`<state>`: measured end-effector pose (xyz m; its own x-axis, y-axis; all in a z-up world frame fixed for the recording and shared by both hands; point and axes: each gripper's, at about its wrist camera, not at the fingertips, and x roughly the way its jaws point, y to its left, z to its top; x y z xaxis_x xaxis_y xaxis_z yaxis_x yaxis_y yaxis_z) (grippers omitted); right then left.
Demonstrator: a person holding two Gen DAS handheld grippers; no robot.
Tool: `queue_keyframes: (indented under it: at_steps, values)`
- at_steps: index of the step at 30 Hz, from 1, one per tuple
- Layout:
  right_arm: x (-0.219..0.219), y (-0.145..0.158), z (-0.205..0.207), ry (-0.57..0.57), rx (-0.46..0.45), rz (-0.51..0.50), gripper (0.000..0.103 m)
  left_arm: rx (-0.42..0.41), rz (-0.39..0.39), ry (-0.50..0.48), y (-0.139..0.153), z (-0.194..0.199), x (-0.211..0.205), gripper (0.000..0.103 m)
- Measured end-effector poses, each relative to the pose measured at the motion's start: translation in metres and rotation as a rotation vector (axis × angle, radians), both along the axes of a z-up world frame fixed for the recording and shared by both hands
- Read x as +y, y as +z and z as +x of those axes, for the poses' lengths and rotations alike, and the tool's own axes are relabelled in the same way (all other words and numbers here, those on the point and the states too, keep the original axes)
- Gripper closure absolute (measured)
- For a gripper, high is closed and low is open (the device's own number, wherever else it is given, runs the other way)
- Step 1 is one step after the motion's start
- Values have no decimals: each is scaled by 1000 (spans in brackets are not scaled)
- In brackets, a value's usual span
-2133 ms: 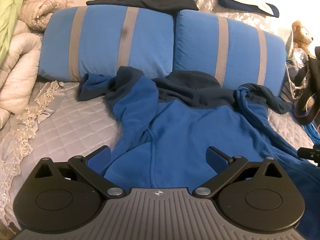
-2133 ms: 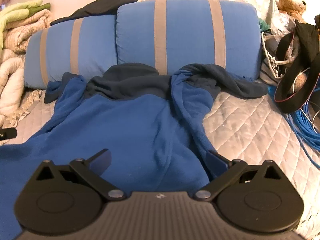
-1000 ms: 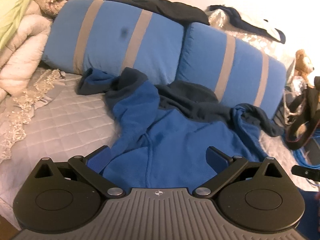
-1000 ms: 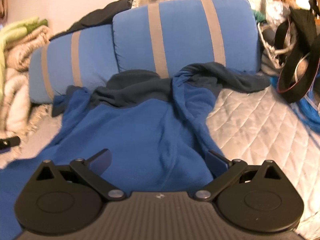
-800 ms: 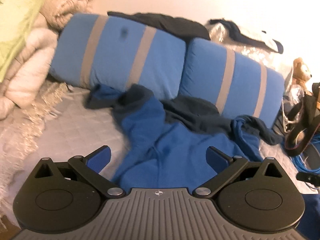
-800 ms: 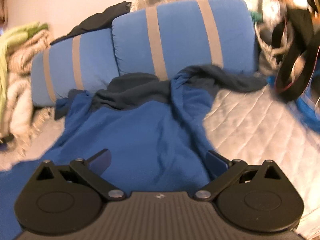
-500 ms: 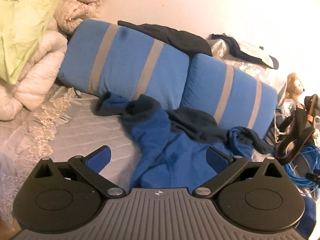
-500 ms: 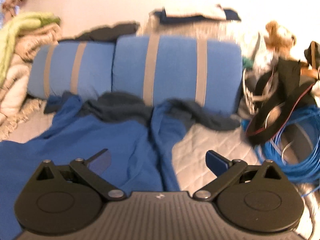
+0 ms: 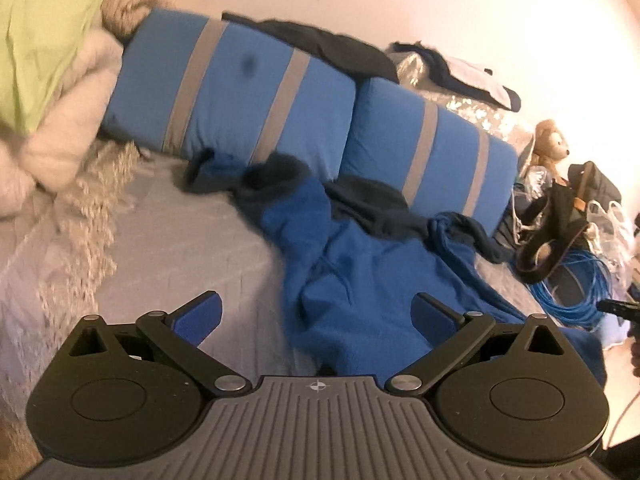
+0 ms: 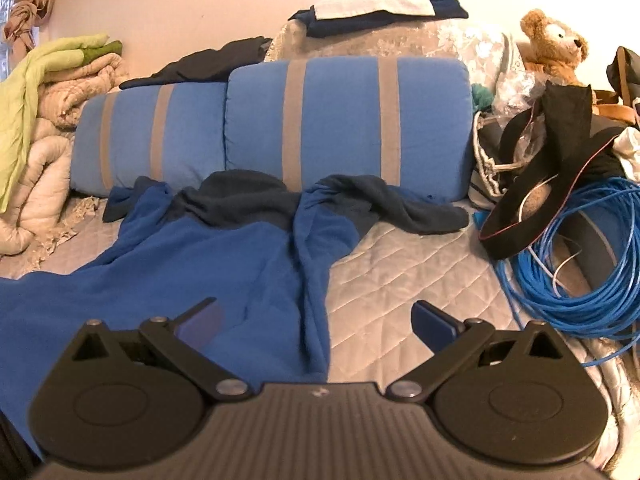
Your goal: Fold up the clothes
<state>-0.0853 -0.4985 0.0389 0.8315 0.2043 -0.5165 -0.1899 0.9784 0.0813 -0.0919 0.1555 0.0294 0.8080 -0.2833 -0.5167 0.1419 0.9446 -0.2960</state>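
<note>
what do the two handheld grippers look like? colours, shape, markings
Both look identical. Left gripper: grey ribbed centre plate with a small compass-like mark, two round black housings with triangular cut-outs, black linkage arms on silver pivot pins, blue pads on the fingers. Right gripper is the same build; its centre mark is fainter. No cables or sleeves visible.

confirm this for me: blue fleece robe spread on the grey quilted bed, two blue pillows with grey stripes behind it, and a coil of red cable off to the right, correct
Not quite: the coil of cable is blue, not red, as the right wrist view shows. The rest holds: the blue fleece robe lies spread on the grey quilted bed, with two blue pillows with grey stripes behind it.
</note>
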Motion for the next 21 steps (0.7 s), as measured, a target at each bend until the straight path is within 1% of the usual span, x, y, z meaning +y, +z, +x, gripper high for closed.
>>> queue_keyframes:
  at_steps: [3, 6, 9, 13, 15, 18, 20, 21]
  values:
    - [-5, 5, -1, -13, -11, 4, 0, 23, -9, -27, -3, -2, 4, 0]
    - [-9, 11, -1, -4, -21, 24, 0, 37, -40, -65, -7, -3, 10, 0]
    - [-11, 14, -1, 7, -25, 49, 0, 41, -99, -96, -13, -5, 17, 0]
    - [-15, 15, -2, 18, -23, 70, 0, 82, -202, -143, -25, -5, 22, 1]
    - [-17, 15, -4, 19, -23, 65, 0, 79, -199, -145, -27, -11, 20, 1]
    - [-19, 15, -12, 31, -26, 30, 0, 66, -150, -154, -24, -23, 15, 1]
    - [-22, 14, -16, 27, -24, 4, 0, 64, -93, -163, -21, -33, 12, 1]
    - [-23, 14, -19, 20, -21, -6, 0, 58, -49, -175, -19, -39, 11, 1]
